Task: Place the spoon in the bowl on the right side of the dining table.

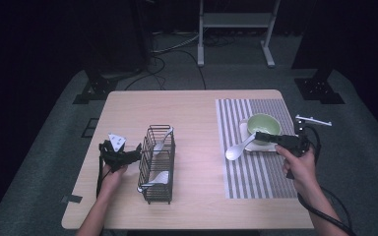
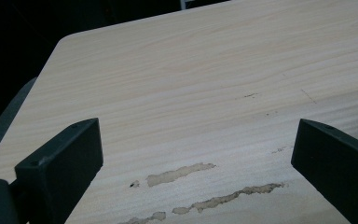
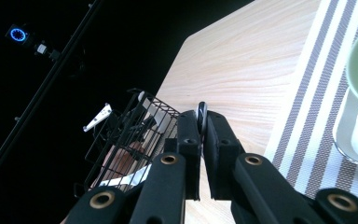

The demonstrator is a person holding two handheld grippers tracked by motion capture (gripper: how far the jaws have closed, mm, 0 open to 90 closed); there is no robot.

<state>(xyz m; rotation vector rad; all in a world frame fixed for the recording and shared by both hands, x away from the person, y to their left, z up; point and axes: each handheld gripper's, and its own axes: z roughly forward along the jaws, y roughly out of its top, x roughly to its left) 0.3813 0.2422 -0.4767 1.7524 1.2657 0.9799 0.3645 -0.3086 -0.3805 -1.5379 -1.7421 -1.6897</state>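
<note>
Clearly, white spoon (image 1: 239, 148) handle clamped between jaws

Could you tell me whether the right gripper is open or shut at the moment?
Shut. The right gripper has its jaws pressed together on the spoon handle, a thin edge of which shows between them.

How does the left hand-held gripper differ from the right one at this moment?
The left hand-held gripper is open, jaws wide apart and holding nothing; the right hand-held gripper is shut on a white spoon. The left sits beside the wire basket; the right is over the striped mat by the green bowl. Both are black.
</note>
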